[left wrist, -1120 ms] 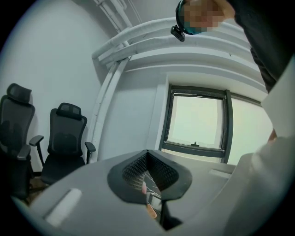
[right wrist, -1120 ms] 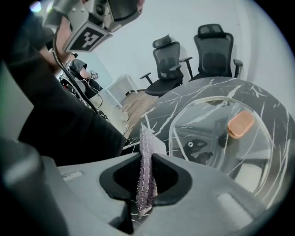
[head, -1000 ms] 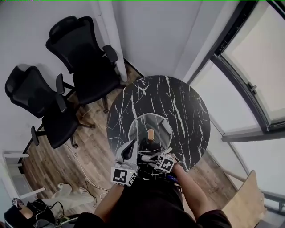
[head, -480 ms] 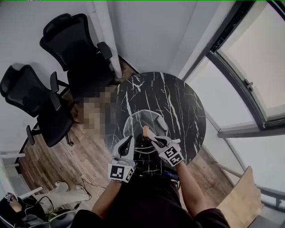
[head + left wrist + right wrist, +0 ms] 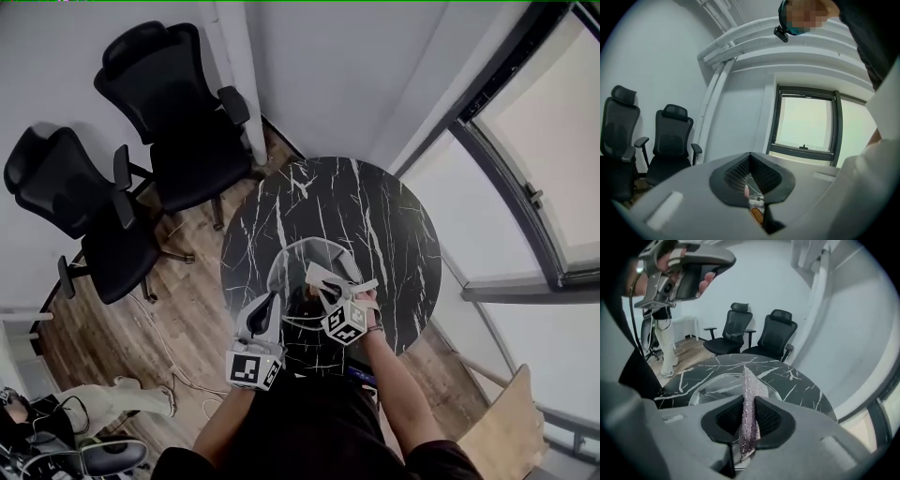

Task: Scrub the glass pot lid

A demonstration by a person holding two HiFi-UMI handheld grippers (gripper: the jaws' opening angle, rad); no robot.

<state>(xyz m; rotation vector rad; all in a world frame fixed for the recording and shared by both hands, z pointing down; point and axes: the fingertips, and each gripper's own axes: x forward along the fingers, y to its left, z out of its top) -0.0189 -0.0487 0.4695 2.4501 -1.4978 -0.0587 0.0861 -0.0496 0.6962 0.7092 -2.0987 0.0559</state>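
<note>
Judged mid-scrub, with left gripper (image 5: 751, 199) clamped on glass pot lid (image 5: 715, 383), right gripper (image 5: 749, 425) pinching scrub cloth (image 5: 750, 394); next requires pressing cloth onto glass.

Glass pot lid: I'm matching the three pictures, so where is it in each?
Head view: glass pot lid, lower centre on the table.
Left gripper view: lid bottom centre, a sliver between the jaws.
Right gripper view: lid centre-left, behind the cloth.
Shared landmark: two black chairs.
</note>
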